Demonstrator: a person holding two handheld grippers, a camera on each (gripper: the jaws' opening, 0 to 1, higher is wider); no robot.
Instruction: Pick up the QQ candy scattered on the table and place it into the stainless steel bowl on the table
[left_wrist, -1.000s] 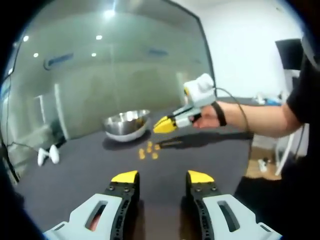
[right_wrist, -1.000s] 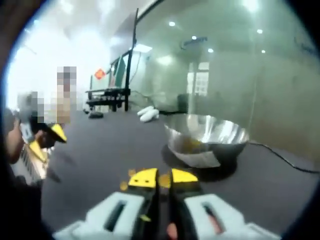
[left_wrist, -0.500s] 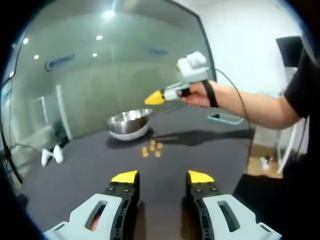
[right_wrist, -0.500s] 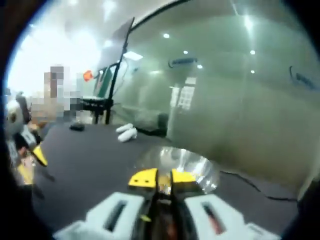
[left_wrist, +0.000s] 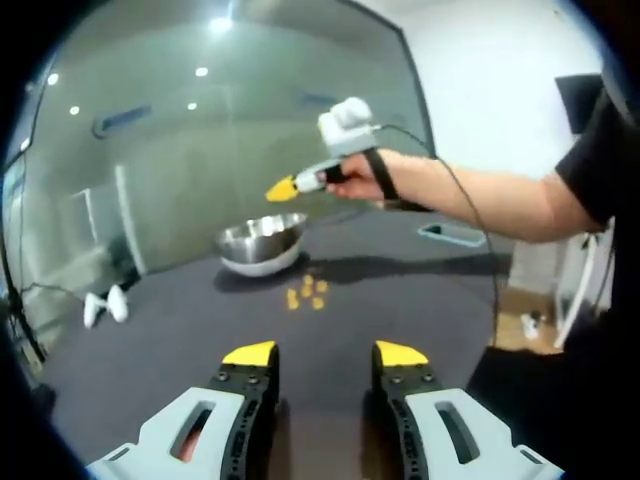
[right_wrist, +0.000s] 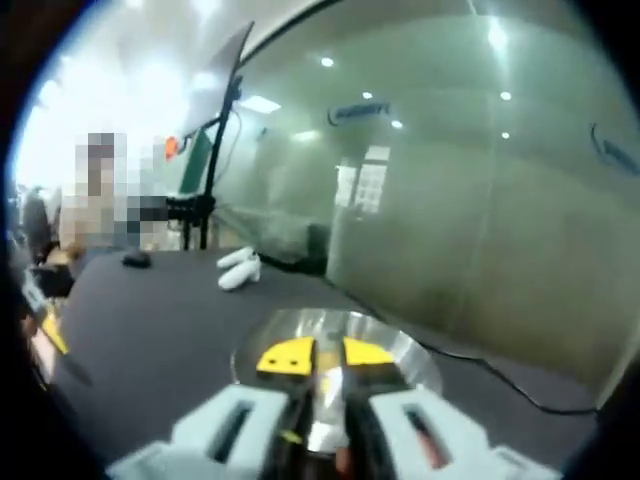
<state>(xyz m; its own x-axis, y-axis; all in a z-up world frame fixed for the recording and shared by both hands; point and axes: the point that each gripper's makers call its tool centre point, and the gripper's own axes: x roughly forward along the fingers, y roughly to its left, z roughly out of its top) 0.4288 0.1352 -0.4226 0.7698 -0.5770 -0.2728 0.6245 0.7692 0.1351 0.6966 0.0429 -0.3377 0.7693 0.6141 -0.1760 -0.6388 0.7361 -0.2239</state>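
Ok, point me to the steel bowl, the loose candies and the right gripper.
steel bowl (left_wrist: 262, 243), left gripper view, on its outer wall.
loose candies (left_wrist: 307, 294), left gripper view, middle of the cluster on the table.
right gripper (left_wrist: 280, 189), left gripper view, at its yellow tips.

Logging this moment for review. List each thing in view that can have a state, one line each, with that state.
left gripper: open, low over the table, holding nothing.
right gripper: raised over the bowl; jaws close together, grip unclear.
stainless steel bowl: upright on the table.
QQ candy: loose cluster on the table beside the bowl.
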